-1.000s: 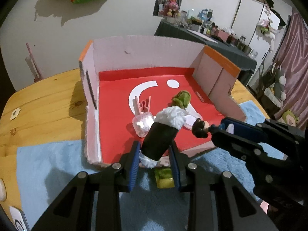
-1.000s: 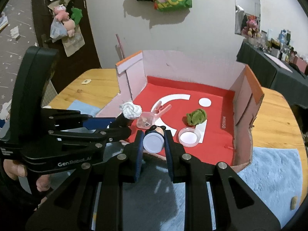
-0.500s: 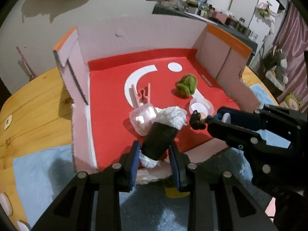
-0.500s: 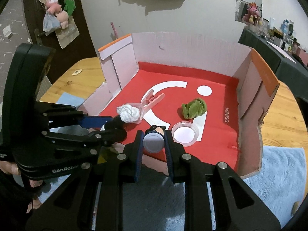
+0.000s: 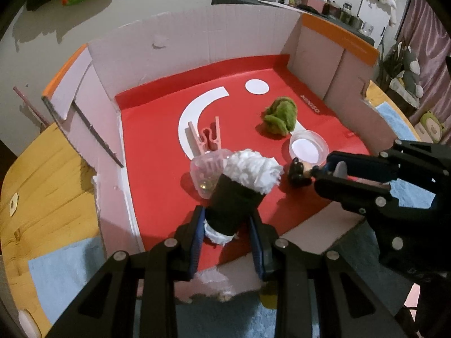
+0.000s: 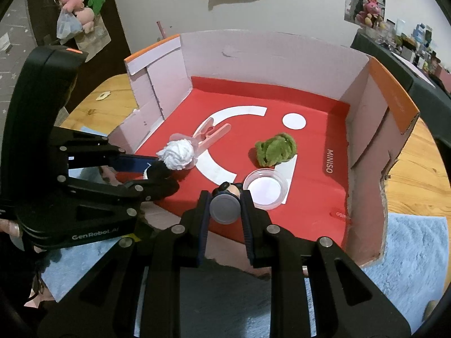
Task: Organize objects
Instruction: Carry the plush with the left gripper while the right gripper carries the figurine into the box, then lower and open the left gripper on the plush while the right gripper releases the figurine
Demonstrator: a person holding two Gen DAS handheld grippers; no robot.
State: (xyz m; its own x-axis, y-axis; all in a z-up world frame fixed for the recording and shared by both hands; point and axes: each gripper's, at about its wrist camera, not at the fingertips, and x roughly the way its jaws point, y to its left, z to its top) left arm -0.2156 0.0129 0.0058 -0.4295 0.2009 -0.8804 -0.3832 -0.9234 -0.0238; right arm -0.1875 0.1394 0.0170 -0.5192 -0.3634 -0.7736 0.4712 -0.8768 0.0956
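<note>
your left gripper (image 5: pixel 227 235) is clamped narrowly on the black roll with white fluffy ends (image 5: pixel 239 194), tilted forward so its far tuft hangs over the box's (image 5: pixel 197 45) red floor, beside the clear cup (image 5: pixel 204 173) and pink clip (image 5: pixel 207 139). your right gripper (image 6: pixel 225 212) is nearly shut on the small figure with a round grey base (image 6: pixel 225 208), held just before the clear dish (image 6: pixel 265 190). both sit low over the near edge, which i judge readies them for release inside, clear of the green plush (image 6: pixel 275 149).
</note>
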